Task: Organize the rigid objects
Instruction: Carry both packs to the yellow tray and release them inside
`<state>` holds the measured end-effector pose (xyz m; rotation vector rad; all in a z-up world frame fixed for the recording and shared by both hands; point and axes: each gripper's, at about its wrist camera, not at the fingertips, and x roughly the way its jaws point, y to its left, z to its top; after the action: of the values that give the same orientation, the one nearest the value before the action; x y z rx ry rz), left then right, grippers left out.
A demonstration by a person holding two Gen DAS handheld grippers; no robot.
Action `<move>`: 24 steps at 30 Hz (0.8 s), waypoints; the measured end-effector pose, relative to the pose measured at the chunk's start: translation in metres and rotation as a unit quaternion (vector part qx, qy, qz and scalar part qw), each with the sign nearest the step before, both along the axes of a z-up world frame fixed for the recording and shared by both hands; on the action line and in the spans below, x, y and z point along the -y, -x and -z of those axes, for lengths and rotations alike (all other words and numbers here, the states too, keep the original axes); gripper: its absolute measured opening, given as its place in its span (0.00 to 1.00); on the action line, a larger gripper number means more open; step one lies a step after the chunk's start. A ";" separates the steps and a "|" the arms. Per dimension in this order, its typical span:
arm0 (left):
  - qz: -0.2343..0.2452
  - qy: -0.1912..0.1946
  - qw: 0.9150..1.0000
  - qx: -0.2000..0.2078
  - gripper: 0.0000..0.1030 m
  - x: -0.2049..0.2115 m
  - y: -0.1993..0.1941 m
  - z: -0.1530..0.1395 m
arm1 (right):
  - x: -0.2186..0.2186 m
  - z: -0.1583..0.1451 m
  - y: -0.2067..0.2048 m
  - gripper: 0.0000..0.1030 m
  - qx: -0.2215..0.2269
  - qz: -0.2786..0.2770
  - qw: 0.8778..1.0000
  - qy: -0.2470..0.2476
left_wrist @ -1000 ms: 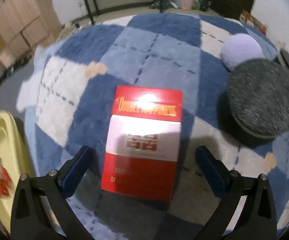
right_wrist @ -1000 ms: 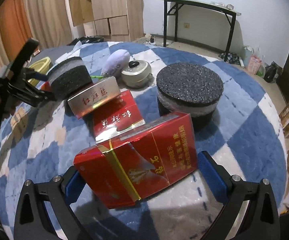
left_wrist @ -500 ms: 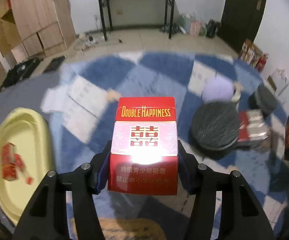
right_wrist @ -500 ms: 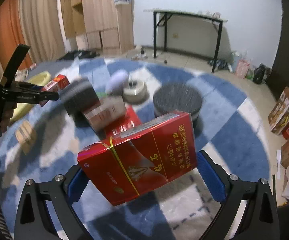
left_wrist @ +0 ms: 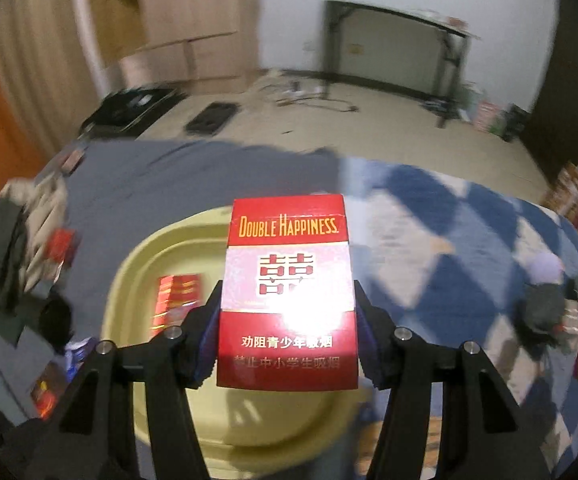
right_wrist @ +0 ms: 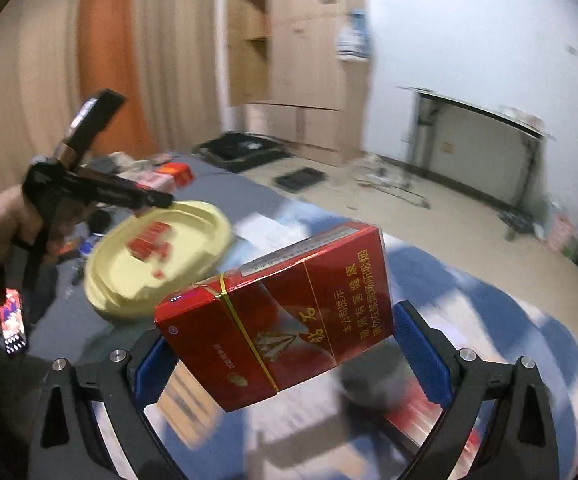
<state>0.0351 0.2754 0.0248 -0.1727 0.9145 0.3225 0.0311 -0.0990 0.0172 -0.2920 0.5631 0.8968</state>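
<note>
Left hand-held gripper (left_wrist: 287, 344) clamps an upright red-and-white cardboard cigarette pack (left_wrist: 289, 292) above the pale yellow oval plastic tray (left_wrist: 137, 264), probably for dropping in; right hand-held gripper (right_wrist: 285, 352) grips a tilted red pack (right_wrist: 281, 316).

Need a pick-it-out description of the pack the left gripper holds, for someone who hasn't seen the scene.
Find the yellow oval tray beside the blue-and-white checked rug. Above it, the left gripper clamps an upright red-and-white pack. Unlike the all-red pack with gold trim in the right gripper, it reads DOUBLE HAPPINESS in gold letters.
</note>
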 end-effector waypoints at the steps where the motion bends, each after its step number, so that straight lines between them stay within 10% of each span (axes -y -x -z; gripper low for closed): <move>1: -0.014 0.007 1.000 -0.006 0.57 -0.017 0.003 0.008 | -0.024 0.002 0.001 0.97 -0.001 -0.017 1.000 0.003; 9: -0.064 0.033 0.997 -0.041 0.57 -0.089 0.012 0.063 | -0.192 0.057 0.008 0.96 -0.014 -0.123 0.990 0.061; 24: -0.061 0.057 0.996 -0.012 0.57 -0.116 -0.007 0.105 | -0.308 0.120 -0.034 0.97 -0.027 -0.141 0.980 0.138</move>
<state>0.0425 0.3915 -0.0805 -0.3308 0.9479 0.3860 0.0652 0.2088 -0.1027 -0.6120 0.7089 1.1028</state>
